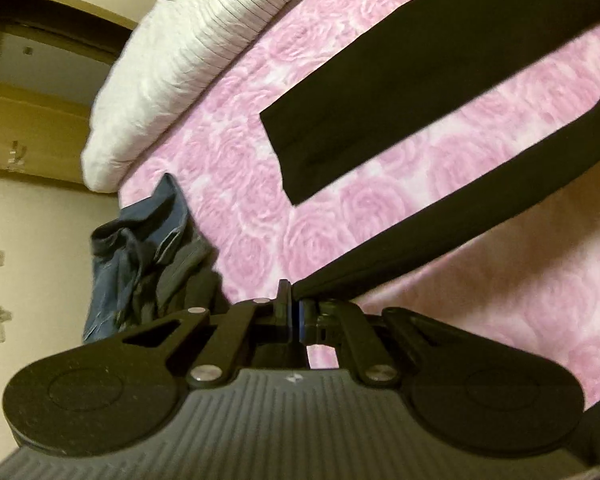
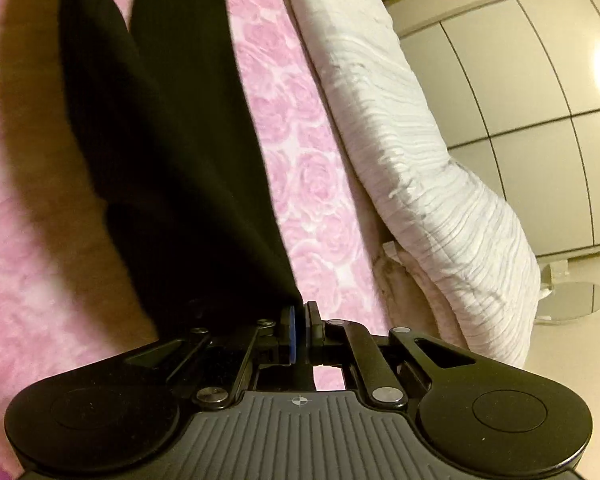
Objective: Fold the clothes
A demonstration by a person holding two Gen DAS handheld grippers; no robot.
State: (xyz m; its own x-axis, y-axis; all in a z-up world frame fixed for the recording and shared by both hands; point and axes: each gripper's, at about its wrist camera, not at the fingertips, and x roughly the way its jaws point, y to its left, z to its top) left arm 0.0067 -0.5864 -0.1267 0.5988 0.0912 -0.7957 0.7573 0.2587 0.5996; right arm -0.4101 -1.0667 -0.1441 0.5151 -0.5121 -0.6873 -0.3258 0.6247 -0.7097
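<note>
A pair of black trousers lies over a pink rose-patterned bedspread. In the left wrist view one leg lies flat and the other leg's end is pinched in my left gripper, which is shut on the cloth and lifts it off the bed. In the right wrist view my right gripper is shut on another edge of the black trousers, which stretch up and away from it above the pink bedspread.
A white ribbed quilt lies along the bed's far side and shows in the right wrist view too. A crumpled pile of denim and dark clothes sits at the bed edge. Cream wardrobe doors stand beyond.
</note>
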